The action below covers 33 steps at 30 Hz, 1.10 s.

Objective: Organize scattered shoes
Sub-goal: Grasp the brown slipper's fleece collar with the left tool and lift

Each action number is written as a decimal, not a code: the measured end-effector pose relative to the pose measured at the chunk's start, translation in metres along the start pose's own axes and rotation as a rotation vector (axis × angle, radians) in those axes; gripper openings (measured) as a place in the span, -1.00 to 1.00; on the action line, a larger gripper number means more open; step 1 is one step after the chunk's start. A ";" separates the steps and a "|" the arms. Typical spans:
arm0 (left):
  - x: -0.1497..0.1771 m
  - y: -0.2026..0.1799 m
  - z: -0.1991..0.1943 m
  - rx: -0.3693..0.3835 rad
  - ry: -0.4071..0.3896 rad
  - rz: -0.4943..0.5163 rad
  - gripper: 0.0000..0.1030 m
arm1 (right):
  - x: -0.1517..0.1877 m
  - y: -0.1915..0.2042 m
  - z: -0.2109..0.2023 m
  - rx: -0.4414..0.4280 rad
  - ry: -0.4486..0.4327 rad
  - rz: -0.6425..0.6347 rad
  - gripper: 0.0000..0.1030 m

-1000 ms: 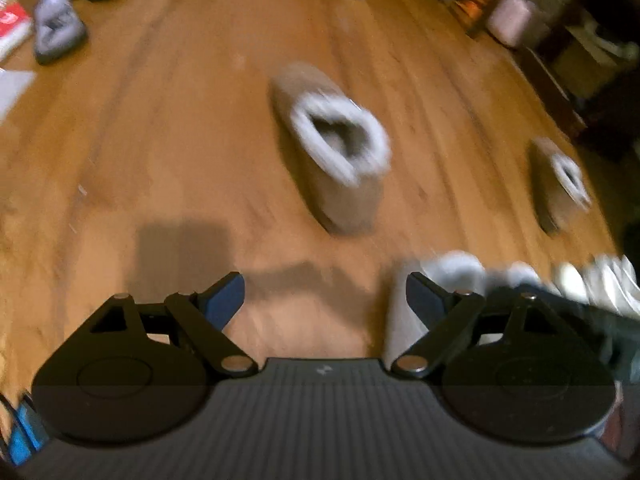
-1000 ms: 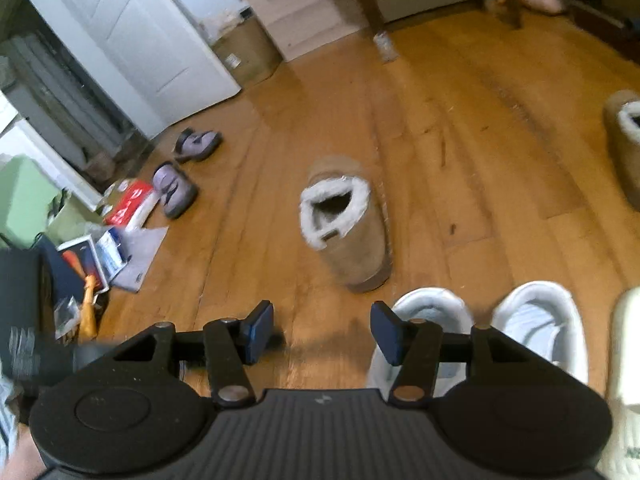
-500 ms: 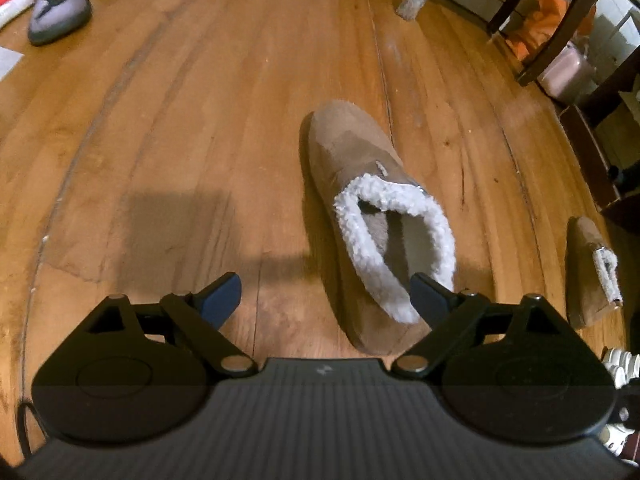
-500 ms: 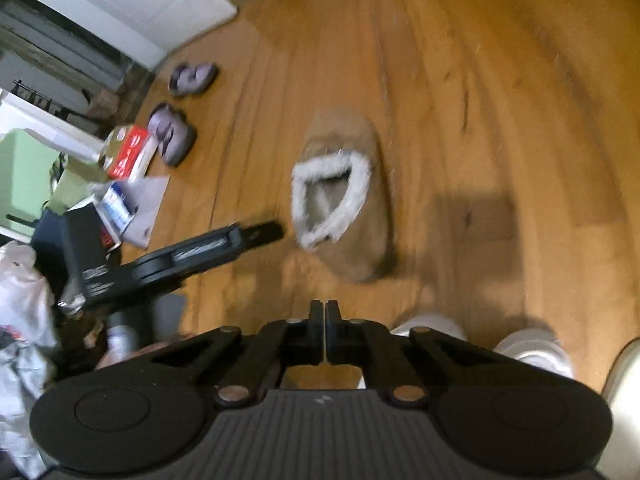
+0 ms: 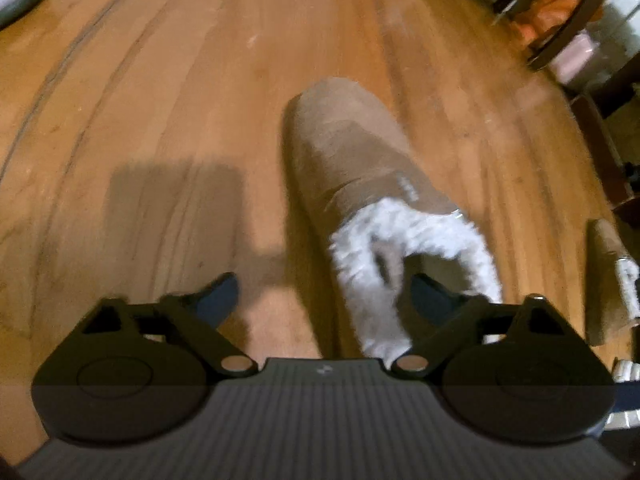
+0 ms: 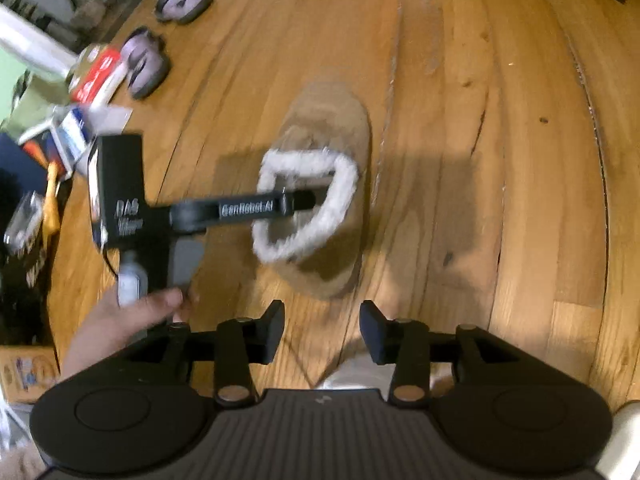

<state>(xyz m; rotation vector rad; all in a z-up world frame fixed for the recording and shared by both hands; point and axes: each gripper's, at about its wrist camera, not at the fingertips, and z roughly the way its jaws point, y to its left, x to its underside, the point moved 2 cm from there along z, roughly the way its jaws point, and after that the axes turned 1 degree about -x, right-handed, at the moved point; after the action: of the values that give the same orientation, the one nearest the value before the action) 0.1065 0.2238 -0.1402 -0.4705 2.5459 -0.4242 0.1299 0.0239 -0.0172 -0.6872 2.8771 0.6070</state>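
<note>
Tan slipper (image 5: 356, 168): we see one left gripper (image 5: 324, 294) finger inside its fleece collar, spread.
Right gripper (image 6: 322, 330): parted, holding nothing.

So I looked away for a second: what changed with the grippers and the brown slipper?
The left gripper closed in on the brown slipper and now straddles its fluffy collar, one finger inside the opening, jaws wide, nothing gripped yet. The right gripper shut briefly, then reopened, empty. The slipper itself and the purple slippers stayed put.

Second tan slipper (image 5: 610, 280) cut by right edge — heel hidden behind claw.
</note>
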 end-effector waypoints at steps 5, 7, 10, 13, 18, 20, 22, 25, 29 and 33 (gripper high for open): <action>0.005 -0.006 0.000 0.006 -0.022 0.032 -0.65 | 0.010 -0.010 0.003 -0.025 -0.018 0.066 -0.07; 0.007 -0.006 -0.004 0.005 -0.033 0.034 -0.68 | 0.008 -0.011 0.008 0.006 0.020 0.076 -0.07; 0.008 -0.008 -0.012 -0.001 -0.049 0.064 -0.75 | 0.004 -0.007 0.010 0.001 0.051 0.095 -0.06; 0.011 -0.012 -0.026 -0.004 -0.049 0.085 -0.77 | 0.005 0.002 0.010 0.011 0.089 0.066 0.12; 0.006 -0.011 -0.040 -0.012 -0.057 0.094 -0.81 | 0.008 0.013 0.005 0.006 0.115 0.036 0.17; 0.005 -0.012 -0.039 -0.018 -0.053 0.093 -0.80 | 0.009 0.016 0.001 -0.007 0.119 0.035 0.20; 0.004 -0.012 -0.035 -0.021 -0.047 0.086 -0.76 | 0.010 0.018 -0.003 -0.011 0.122 0.032 0.25; 0.001 -0.013 -0.026 -0.028 -0.025 0.079 -0.73 | 0.010 0.021 -0.005 -0.028 0.129 0.011 0.25; -0.004 -0.010 0.003 -0.031 0.034 0.035 -0.29 | 0.007 0.019 0.001 -0.025 0.147 -0.005 0.25; 0.000 -0.007 0.026 -0.030 0.014 0.026 -0.48 | 0.002 0.016 0.009 -0.009 0.169 0.005 0.25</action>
<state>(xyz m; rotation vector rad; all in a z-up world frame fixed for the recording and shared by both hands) 0.1224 0.2123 -0.1588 -0.4466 2.5720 -0.3822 0.1211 0.0395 -0.0202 -0.7686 3.0326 0.5901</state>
